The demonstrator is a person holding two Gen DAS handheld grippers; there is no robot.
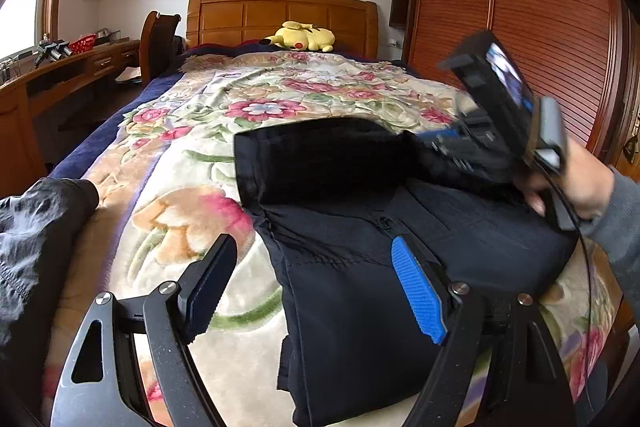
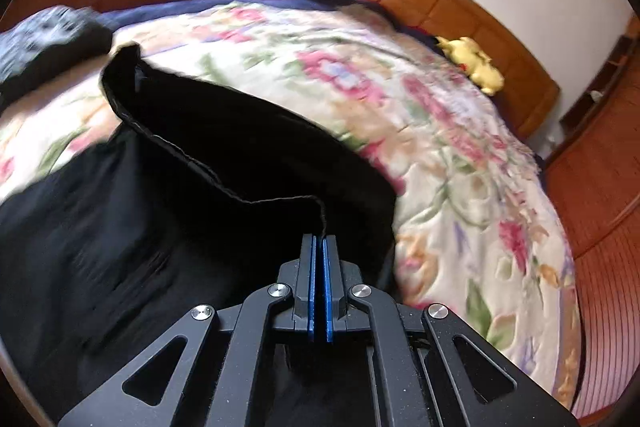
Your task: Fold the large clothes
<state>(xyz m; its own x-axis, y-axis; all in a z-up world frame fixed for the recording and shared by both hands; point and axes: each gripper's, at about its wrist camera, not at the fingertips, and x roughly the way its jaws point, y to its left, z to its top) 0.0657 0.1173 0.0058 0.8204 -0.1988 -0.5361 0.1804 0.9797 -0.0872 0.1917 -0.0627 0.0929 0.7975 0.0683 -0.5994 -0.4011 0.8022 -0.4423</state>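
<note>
A large dark navy garment (image 1: 360, 227) lies on the floral blanket (image 1: 240, 99) of the bed, partly folded, with a zipper showing. My left gripper (image 1: 316, 267) is open and empty just above the garment's near left part. My right gripper (image 2: 319, 243) is shut on the garment's black edge (image 2: 256, 199) and holds that part lifted above the rest of the garment (image 2: 120, 227). In the left wrist view the right gripper's body (image 1: 500, 107) and the hand holding it sit over the garment's far right side.
A second crumpled dark garment (image 1: 36, 227) lies at the bed's left edge; it also shows in the right wrist view (image 2: 48, 43). A yellow plush toy (image 1: 300, 37) rests by the wooden headboard. A desk (image 1: 60, 67) and chair stand left, a wooden wardrobe (image 1: 520, 7) right.
</note>
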